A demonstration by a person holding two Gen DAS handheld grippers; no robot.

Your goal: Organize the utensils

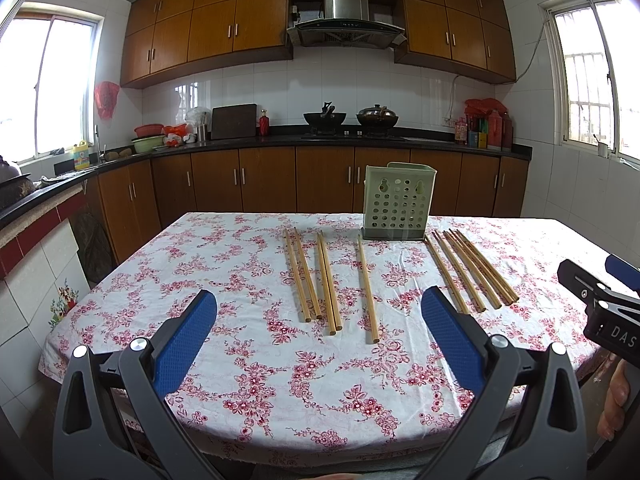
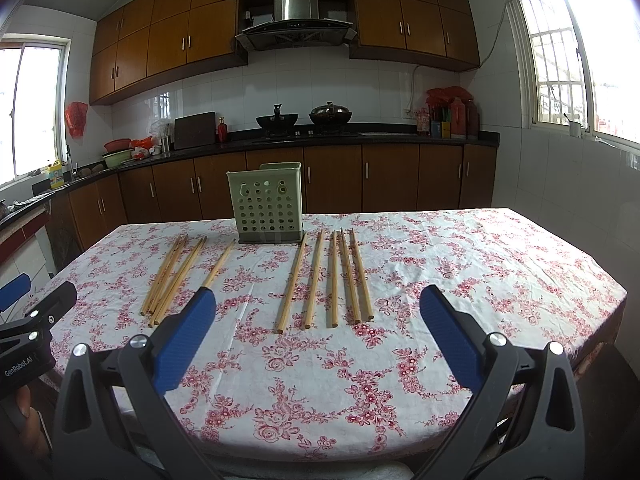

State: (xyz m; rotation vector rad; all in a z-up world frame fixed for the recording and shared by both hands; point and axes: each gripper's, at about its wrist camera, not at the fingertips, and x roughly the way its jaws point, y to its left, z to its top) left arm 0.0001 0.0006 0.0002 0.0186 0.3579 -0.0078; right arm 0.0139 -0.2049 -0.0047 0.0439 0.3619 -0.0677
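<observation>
Toward the tabletop's [image 1: 256, 380] far edge, flanking the holder [image 1: 396, 203], lie the chopsticks [image 2: 326, 280], light, stiff and prone to roll, so I'd pinch one mid-shaft with my left claw [image 1: 319, 312] or right claw [image 2: 318, 312], both wide and empty.

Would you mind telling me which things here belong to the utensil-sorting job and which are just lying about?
Belongs to the job:
- left chopsticks group
- right chopsticks group
- green perforated holder
- left tool, open
- right tool, open

Just lying about:
- woks on the stove
- cutting board
- yellow bottle
- red basket
</observation>
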